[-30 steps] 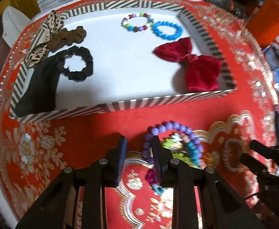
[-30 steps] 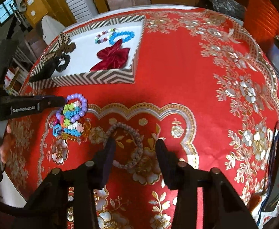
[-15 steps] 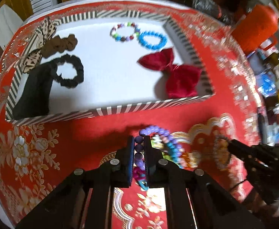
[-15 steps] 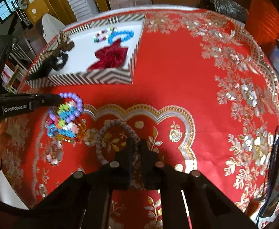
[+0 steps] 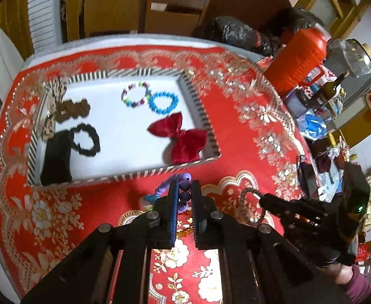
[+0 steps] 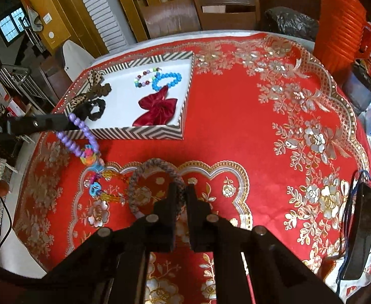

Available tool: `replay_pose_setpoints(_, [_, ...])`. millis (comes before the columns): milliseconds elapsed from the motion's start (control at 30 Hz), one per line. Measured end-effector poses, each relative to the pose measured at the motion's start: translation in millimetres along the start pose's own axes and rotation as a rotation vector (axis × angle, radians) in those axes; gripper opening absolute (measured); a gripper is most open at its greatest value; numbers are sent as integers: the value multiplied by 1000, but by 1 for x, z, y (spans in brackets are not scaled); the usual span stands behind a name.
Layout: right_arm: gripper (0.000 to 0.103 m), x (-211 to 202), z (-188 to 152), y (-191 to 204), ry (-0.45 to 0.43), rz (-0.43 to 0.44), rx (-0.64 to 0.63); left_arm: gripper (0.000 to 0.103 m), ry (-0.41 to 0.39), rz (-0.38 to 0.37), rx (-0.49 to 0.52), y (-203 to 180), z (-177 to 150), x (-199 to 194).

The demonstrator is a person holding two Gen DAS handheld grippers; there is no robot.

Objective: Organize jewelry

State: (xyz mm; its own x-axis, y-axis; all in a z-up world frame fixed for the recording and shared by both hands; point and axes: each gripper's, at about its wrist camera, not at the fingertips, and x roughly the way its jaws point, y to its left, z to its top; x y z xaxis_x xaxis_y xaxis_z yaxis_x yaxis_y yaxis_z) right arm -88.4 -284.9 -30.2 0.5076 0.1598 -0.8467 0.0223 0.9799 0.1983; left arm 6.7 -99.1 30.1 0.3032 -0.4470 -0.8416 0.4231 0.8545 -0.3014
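Lifting is the step in hand: the left gripper [image 5: 185,197] is clamped on the purple bracelet [image 6: 80,136], which hangs just before the box [image 6: 145,132] with other bright pieces apparently snagged below it. The right gripper [image 6: 181,197] pinches the grey bracelet [image 6: 155,168]. Next, carry each over the rim and let go onto the white floor.

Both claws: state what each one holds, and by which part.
Left claw: shut on the purple bead bracelet, gripped at a few beads of its loop. Right claw: shut on the grey-brown beaded bracelet, pinched at the near side of its ring.
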Motion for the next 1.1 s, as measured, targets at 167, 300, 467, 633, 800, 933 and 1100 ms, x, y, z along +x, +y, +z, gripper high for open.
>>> replay_pose_setpoints(167, [7,-6,1,7,-12,4,-15,0,-34,-13,0,-2,6,-17])
replay_pose_setpoints(300, [7,7,-3,9,33,11,-21,0,-25,-12,-6,0,-1,-15])
replay_pose_setpoints(467, [7,39,-15,8,115,27,-5,0,29,37,-36,14,-21,11])
replay_pose_setpoints(633, [12,55,-21,8,170,0,-14,0,70,115,-110,50,-36,33])
replay_pose_setpoints(800, [25,46,-17,6,141,5,-16,0,93,105,-188,78,-44,38])
replay_pose_setpoints(933, [26,46,-16,4,151,18,-4,26,99,57,-199,77,-44,29])
replay_pose_setpoints(1100, [26,42,-10,23,133,67,-73,27,133,34,-169,59,-37,35])
